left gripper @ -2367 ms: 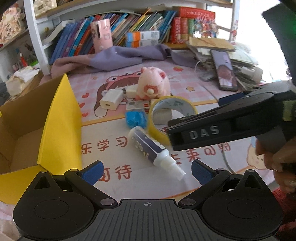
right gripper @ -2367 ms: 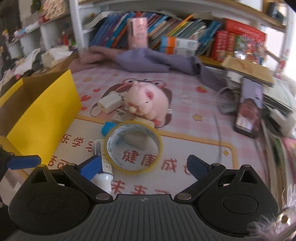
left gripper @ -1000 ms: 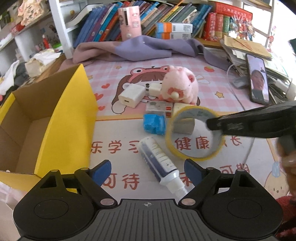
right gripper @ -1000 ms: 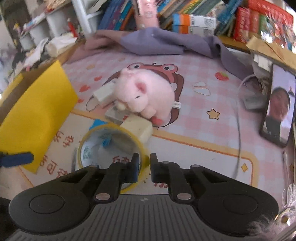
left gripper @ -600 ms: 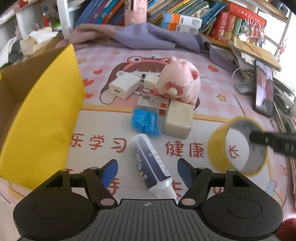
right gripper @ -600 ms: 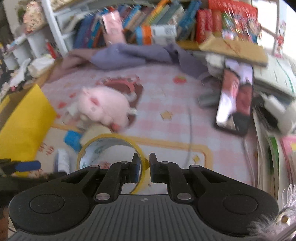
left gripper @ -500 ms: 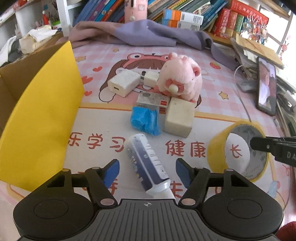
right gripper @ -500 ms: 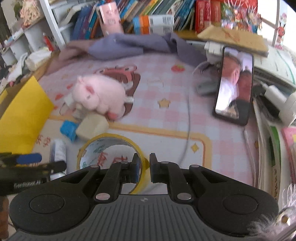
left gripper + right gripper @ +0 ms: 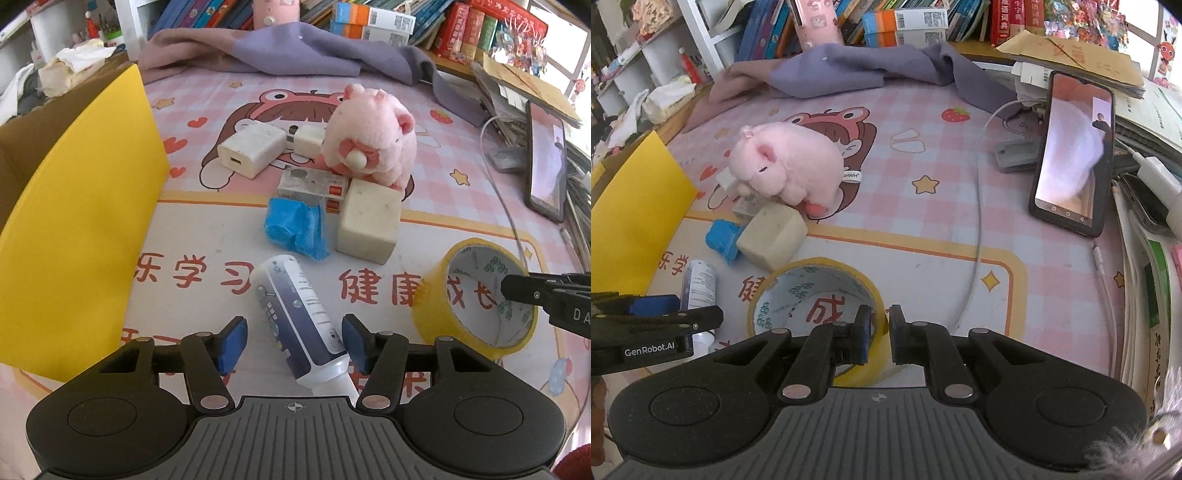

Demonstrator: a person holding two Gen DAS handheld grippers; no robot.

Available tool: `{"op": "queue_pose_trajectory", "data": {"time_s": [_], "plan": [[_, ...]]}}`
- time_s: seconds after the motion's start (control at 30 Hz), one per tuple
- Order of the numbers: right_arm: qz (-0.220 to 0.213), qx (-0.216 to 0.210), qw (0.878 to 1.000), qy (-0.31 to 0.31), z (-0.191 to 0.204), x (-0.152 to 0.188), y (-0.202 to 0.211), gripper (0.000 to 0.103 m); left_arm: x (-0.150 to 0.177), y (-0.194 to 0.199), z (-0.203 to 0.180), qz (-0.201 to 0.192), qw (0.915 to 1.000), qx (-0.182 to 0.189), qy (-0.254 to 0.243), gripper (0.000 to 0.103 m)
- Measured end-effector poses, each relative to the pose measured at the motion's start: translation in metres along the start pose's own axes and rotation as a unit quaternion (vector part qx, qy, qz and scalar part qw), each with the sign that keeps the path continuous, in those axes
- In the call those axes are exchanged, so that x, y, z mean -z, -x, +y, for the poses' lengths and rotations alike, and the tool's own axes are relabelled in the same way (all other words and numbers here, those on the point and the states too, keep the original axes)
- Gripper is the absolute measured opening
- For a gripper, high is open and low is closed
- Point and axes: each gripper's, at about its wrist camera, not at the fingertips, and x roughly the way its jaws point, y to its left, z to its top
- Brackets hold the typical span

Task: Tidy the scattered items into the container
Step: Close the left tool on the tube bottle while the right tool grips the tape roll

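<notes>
A white and dark blue bottle (image 9: 295, 314) lies on the mat between the jaws of my left gripper (image 9: 293, 343). The jaws are closing; the right pad is at the bottle's side and the left pad stands off it. My right gripper (image 9: 879, 332) is shut on the rim of the yellow tape roll (image 9: 812, 291), tilted just above the mat to the right of the bottle. The same tape roll (image 9: 436, 306) shows in the left wrist view. The cardboard box with a yellow flap (image 9: 74, 221) stands open at the left.
On the mat beyond the bottle lie a blue crumpled piece (image 9: 295, 229), a beige block (image 9: 369, 225), a small flat packet (image 9: 314, 184), a white charger (image 9: 251, 147) and a pink plush pig (image 9: 373, 144). A phone (image 9: 1071, 155), a cable and stacked papers fill the right; purple cloth and books the back.
The right gripper shut on the tape roll, lifted it off the beige block and carried it to the right. The left gripper came down over the bottle and its jaws narrowed.
</notes>
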Motion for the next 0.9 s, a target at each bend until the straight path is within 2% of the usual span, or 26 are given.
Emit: {"op": "queue_pose_trajectory", "data": {"time_s": [0.13, 0.33, 0.43, 0.6, 0.9], "plan": [[0.006, -0.001, 1.0, 0.006, -0.001, -0.002, -0.006, 0.011, 0.0, -0.004, -0.002, 0.006, 1.0, 0.006, -0.002, 0.046], [0.019, -0.001, 1.0, 0.012, -0.001, -0.004, -0.015, 0.013, -0.001, -0.005, -0.004, -0.001, 0.9999, -0.001, -0.011, 0.042], [0.024, -0.003, 1.0, 0.012, -0.001, -0.004, -0.02, 0.014, -0.002, -0.005, -0.001, -0.002, 1.0, -0.002, -0.007, 0.037], [0.012, -0.009, 1.0, 0.001, -0.003, -0.006, -0.019, 0.012, -0.004, -0.001, 0.002, 0.003, 0.9999, 0.013, 0.0, 0.031], [-0.038, -0.027, 0.999, -0.002, 0.0, -0.025, 0.016, 0.012, -0.013, 0.042, 0.016, -0.049, 0.9966, 0.061, 0.029, 0.031]]}}
